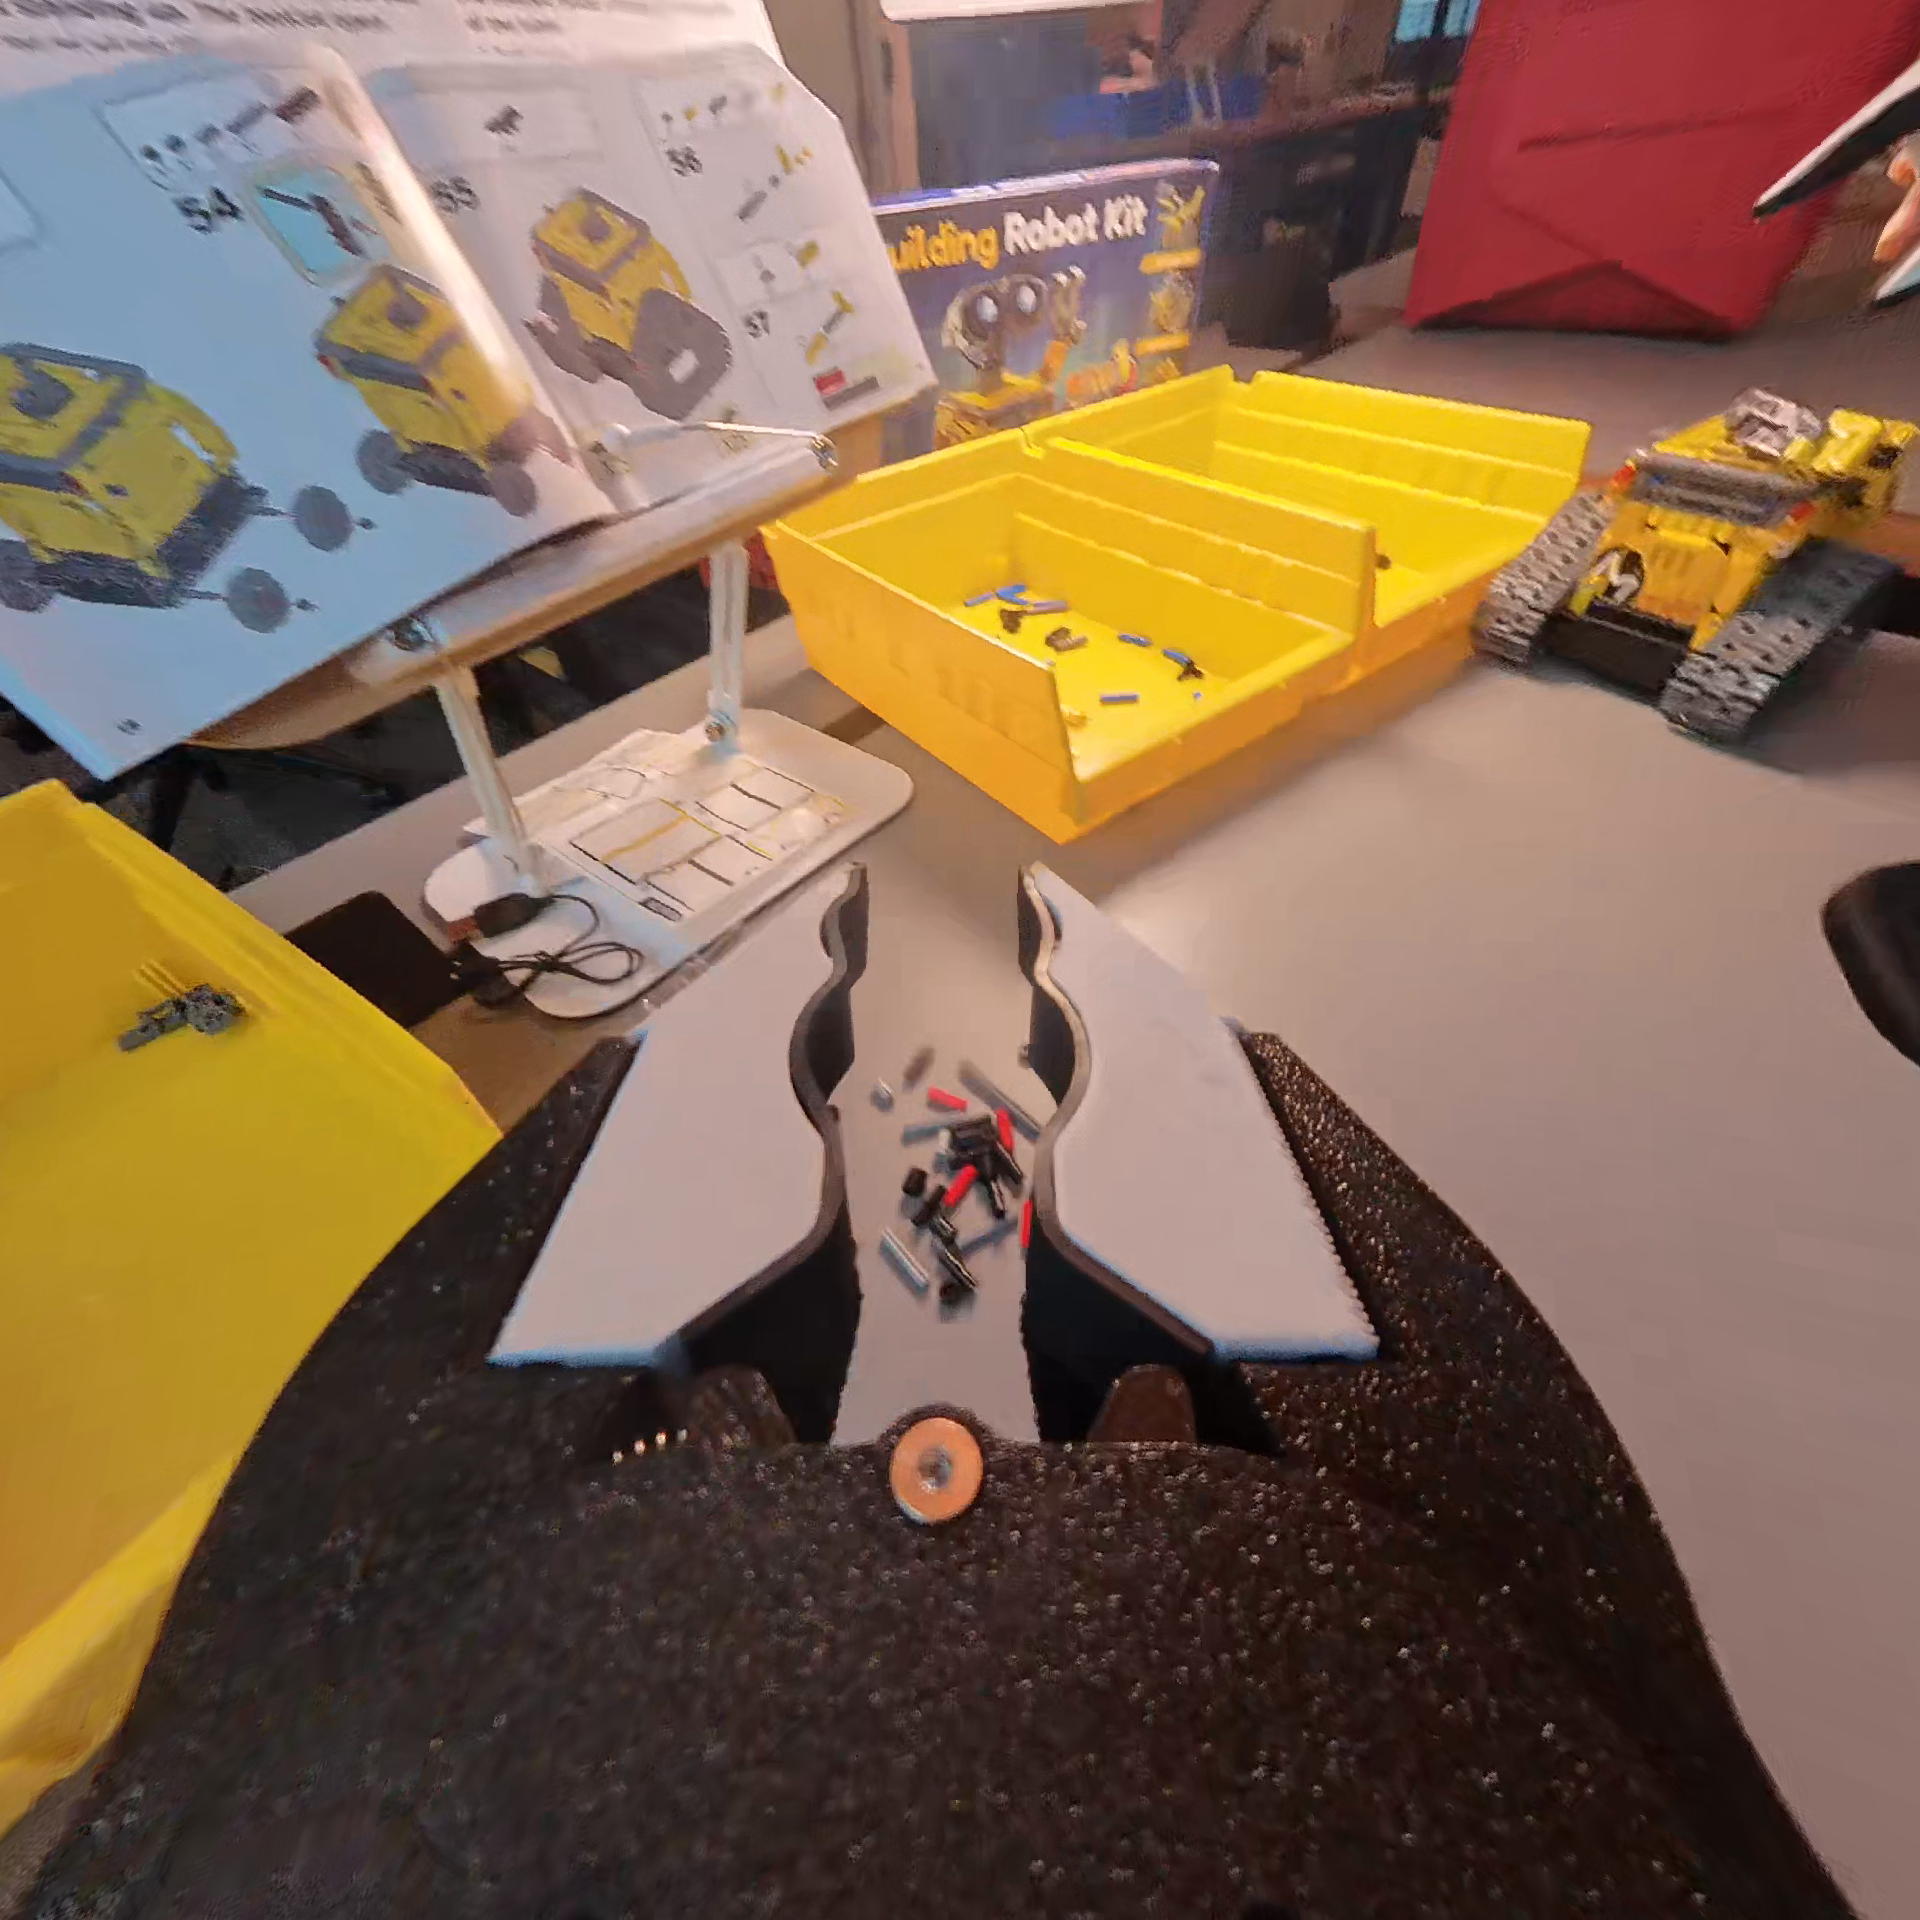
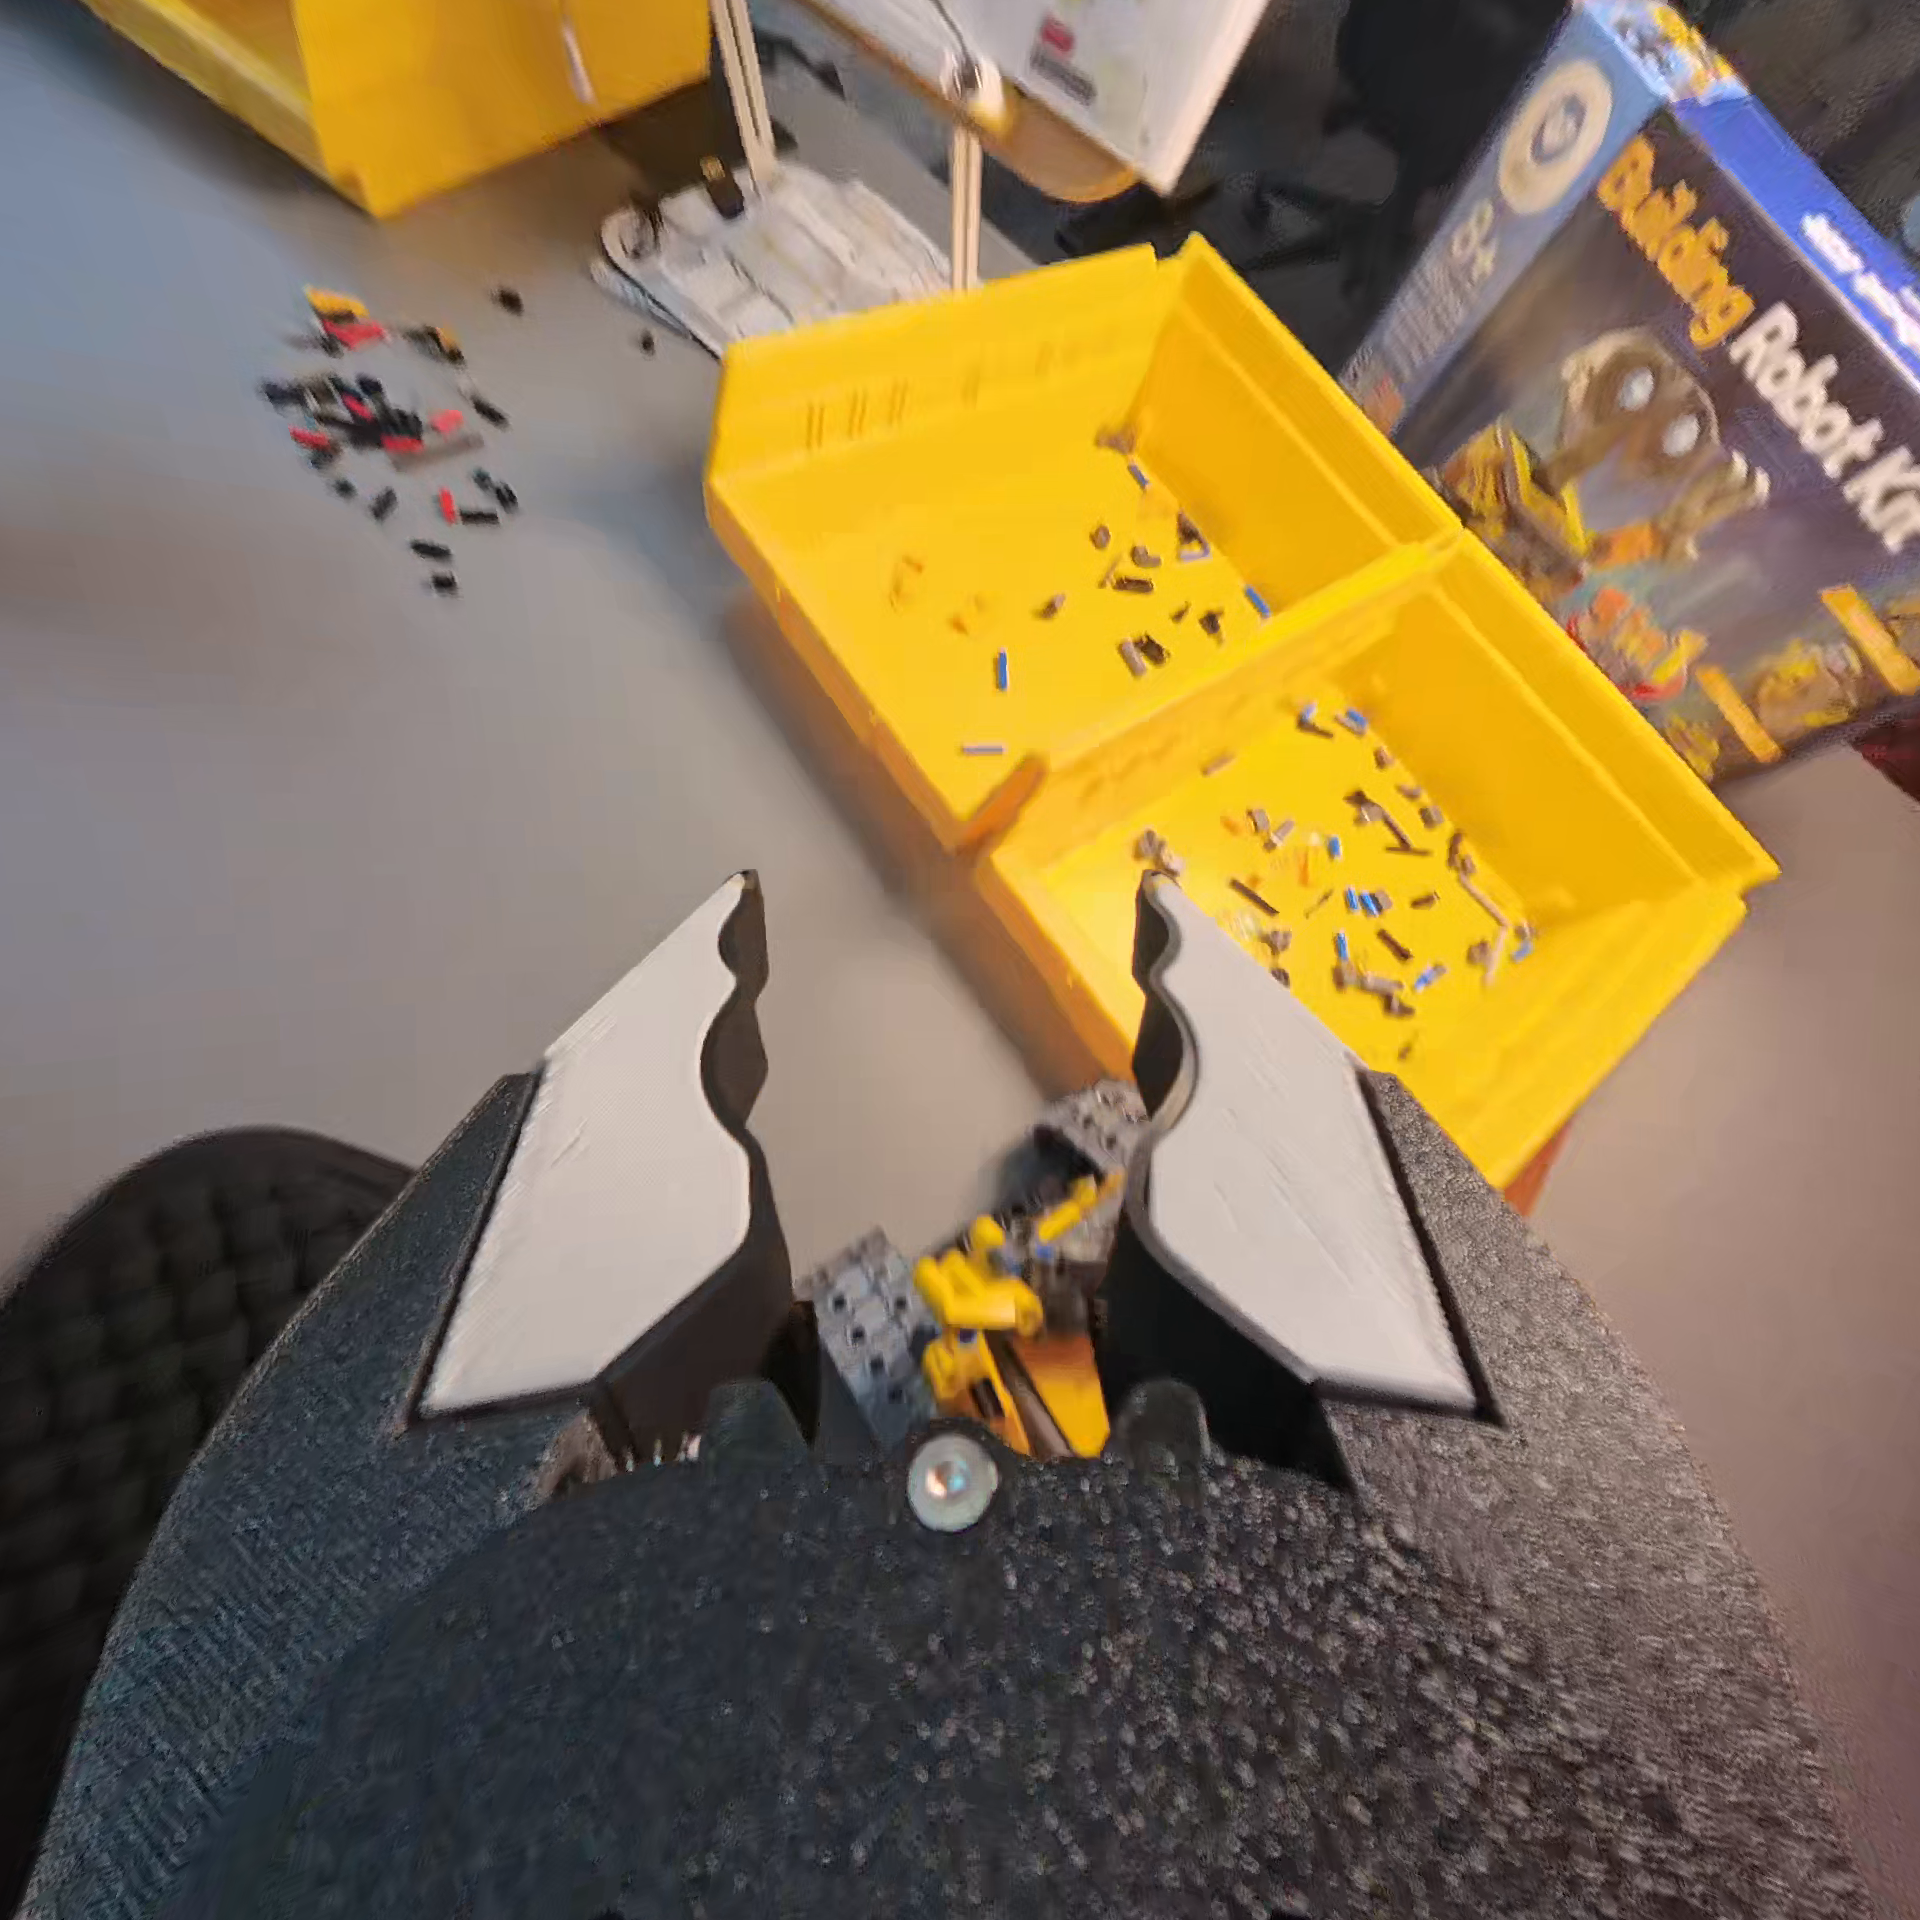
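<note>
My left gripper [image 1: 943, 894] is open and empty, hovering over a small pile of black, red and blue pins [image 1: 961, 1174] on the grey table [image 1: 1455, 1039]; the pile lies between its two fingers. My right gripper [image 2: 948, 894] is open, with a yellow and grey tracked robot model [image 2: 987, 1299] showing below, between the bases of its fingers; I cannot tell whether they touch it. The model also shows at the far right of the left wrist view [image 1: 1714, 561]. The pin pile also shows in the right wrist view [image 2: 384, 426], far left.
Two joined yellow bins [image 1: 935, 665] [image 2: 790, 582] with several small parts stand ahead. Another yellow bin [image 1: 156, 1195] is at left. An instruction booklet [image 1: 312, 343] rests on a white stand [image 1: 790, 821]. A kit box [image 2: 1714, 416], a red object [image 1: 1662, 156] and a black chair [image 2: 135, 1351] are nearby. Spacing between my two grippers at the tips: around 40 cm.
</note>
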`<state>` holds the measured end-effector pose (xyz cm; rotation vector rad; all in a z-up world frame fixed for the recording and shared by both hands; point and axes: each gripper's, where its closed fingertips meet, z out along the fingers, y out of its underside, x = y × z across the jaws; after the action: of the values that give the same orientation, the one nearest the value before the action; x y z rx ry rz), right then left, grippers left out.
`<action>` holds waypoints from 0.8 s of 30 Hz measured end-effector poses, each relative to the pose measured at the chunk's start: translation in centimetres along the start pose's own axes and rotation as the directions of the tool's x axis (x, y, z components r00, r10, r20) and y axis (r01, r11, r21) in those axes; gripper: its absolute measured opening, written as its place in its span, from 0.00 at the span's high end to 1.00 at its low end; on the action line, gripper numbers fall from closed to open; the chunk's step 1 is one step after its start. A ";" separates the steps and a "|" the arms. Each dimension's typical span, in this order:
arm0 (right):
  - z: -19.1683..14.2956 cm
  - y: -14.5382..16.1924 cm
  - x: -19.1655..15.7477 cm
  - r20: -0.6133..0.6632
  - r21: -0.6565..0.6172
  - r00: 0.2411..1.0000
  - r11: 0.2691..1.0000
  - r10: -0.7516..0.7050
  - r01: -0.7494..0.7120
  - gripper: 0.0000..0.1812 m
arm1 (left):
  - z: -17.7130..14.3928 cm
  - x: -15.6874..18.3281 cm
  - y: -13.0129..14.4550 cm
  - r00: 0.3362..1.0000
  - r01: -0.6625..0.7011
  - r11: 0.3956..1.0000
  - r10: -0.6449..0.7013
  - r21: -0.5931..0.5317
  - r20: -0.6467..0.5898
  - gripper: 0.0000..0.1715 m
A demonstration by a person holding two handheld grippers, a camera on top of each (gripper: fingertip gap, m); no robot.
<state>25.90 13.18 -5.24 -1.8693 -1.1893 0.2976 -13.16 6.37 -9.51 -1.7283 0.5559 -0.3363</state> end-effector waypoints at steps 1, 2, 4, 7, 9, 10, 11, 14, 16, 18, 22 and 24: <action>-1.2 2.1 0.1 -0.021 -0.055 1.000 0.998 -0.014 0.013 0.62 | -0.4 1.1 0.6 1.000 -0.009 1.000 0.008 -0.018 -0.024 0.84; -2.4 4.4 0.0 -0.031 -0.131 0.999 0.991 -0.026 0.021 0.60 | -0.7 2.1 1.0 0.999 -0.011 1.000 0.009 -0.028 -0.043 0.84; -4.3 8.5 -0.2 -0.069 -0.265 0.996 0.963 -0.065 0.044 0.58 | -1.2 3.6 1.7 0.998 -0.012 0.999 0.010 -0.032 -0.068 0.83; -5.2 11.9 -0.8 -0.134 -0.323 0.983 0.943 -0.127 0.078 0.64 | -1.2 5.0 2.3 0.997 -0.013 1.000 0.012 -0.014 -0.076 0.84; -4.5 13.1 -0.1 -0.242 -0.324 0.956 0.942 -0.166 0.082 0.79 | -0.7 5.5 2.9 0.997 -0.026 1.000 0.026 0.001 -0.074 0.84; -4.2 14.0 0.5 -0.299 -0.352 0.930 0.931 -0.214 0.101 0.80 | -0.4 5.3 3.4 0.997 -0.044 0.999 0.043 -0.001 -0.058 0.84; -3.8 14.8 0.8 -0.334 -0.377 0.905 0.917 -0.265 0.129 0.80 | -0.2 5.2 4.1 0.998 -0.053 0.999 0.052 -0.013 -0.046 0.85; -3.0 15.4 1.6 -0.455 -0.376 0.814 0.906 -0.362 0.193 0.83 | 0.1 5.0 5.5 0.998 -0.057 0.997 0.056 -0.043 -0.037 0.85; -3.1 15.0 1.9 -0.524 -0.344 0.755 0.909 -0.394 0.236 0.89 | -0.1 4.6 5.8 0.998 -0.059 0.997 0.058 -0.041 -0.022 0.85; -3.0 15.0 1.8 -0.559 -0.338 0.709 0.899 -0.430 0.280 0.92 | -0.4 4.3 5.9 0.999 -0.052 0.998 0.051 -0.034 -0.013 0.85; -2.4 13.8 0.0 -0.542 -0.265 0.714 0.896 -0.444 0.356 0.92 | -0.6 3.8 5.8 1.000 -0.026 0.999 0.026 -0.021 -0.001 0.85; -1.6 12.6 -1.7 -0.510 -0.226 0.723 0.883 -0.467 0.411 0.92 | -0.5 3.9 5.9 1.000 -0.022 1.000 0.022 -0.021 -0.006 0.85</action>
<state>33.74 8.87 -14.43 -1.5225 -1.1947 -0.5529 -11.26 2.92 -15.40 -1.7404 0.5842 -0.3215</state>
